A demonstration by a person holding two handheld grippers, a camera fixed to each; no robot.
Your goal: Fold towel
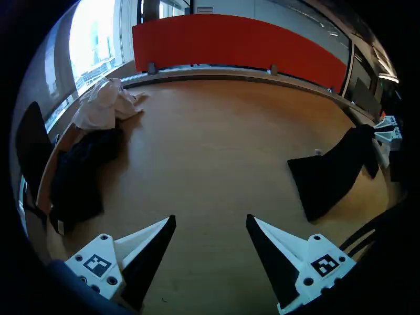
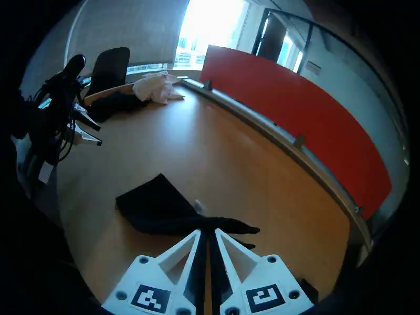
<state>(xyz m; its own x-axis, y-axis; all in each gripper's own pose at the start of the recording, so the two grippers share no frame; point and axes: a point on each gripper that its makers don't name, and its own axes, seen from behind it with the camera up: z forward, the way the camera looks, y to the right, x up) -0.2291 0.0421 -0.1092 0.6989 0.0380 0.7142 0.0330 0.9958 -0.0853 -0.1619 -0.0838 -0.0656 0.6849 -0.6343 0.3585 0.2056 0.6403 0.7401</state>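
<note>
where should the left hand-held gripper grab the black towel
On the black towel, pinch the free corner lying flat nearest the open left hand-held gripper, sliding in low from its side along the table; the right hand-held gripper holds the far end lifted.

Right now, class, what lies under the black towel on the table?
The wooden table lies under the black towel, whose near end is pinched in the right gripper. The cloth covers the tabletop beneath it, so anything small lying there cannot be seen.

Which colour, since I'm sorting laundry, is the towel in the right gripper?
The towel is black; the right gripper view shows it best.
</note>
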